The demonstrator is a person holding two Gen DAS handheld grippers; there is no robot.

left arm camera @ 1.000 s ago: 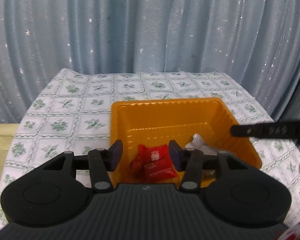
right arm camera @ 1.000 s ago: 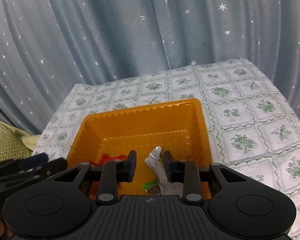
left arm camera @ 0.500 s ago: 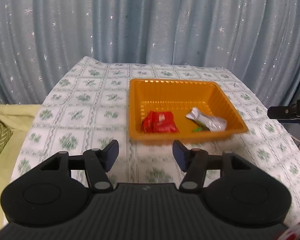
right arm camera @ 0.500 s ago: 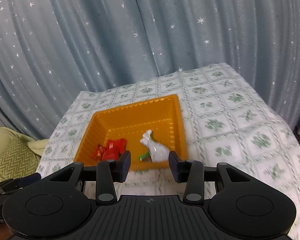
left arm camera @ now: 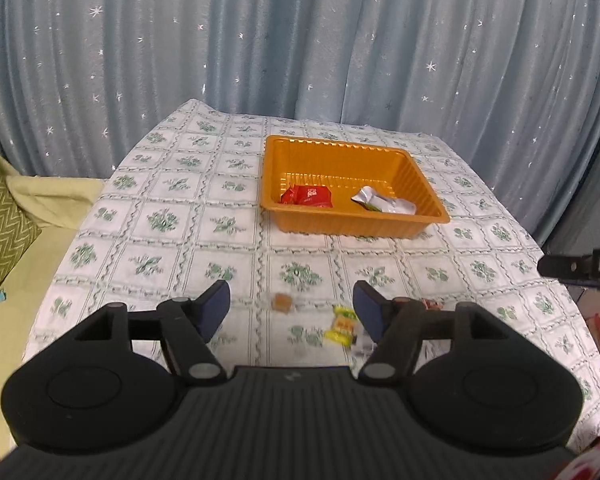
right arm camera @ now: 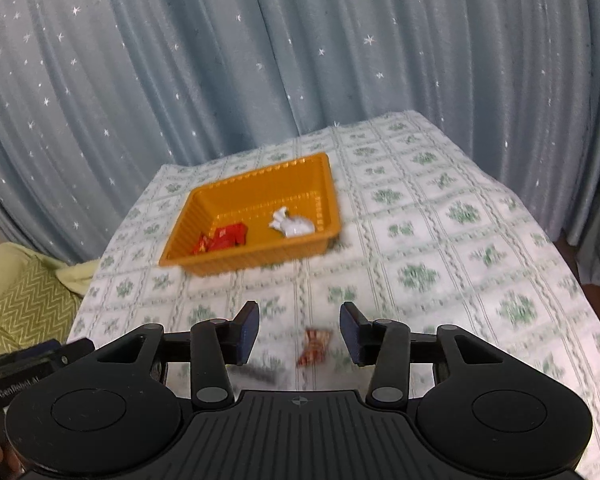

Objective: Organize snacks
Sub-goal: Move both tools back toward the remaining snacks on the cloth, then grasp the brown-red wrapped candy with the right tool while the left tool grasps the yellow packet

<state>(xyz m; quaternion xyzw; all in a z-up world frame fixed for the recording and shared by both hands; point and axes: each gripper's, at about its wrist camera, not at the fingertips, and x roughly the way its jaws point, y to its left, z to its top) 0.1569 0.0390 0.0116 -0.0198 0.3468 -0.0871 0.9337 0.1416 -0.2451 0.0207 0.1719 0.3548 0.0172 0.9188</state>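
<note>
- Left view: starred blue curtain behind a cloth-covered desk; the left hand-held gripper is opening, empty, above a small yellow candy, light and crinkly, best pinched mid-wrapper.
- Right view: the right hand-held gripper is opening, empty, over a red twist-wrapped candy; the orange tray sits well beyond.

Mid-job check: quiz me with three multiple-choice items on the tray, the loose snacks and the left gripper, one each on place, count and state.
1. Where does the red packet lie?
A. In the orange tray
B. On the tablecloth beside the tray
C. Between the right fingers

2. How many packets are in the tray?
A. None
B. Two
C. Five

3. What is between the left gripper's fingers?
A. A pinched packet
B. The tray rim
C. Nothing gripped

Answers: 1 A, it lies on the tray floor; 2 B, the red packet and a silver packet; 3 C, the jaws are opening, with a small brown candy loose on the tablecloth below.
</note>
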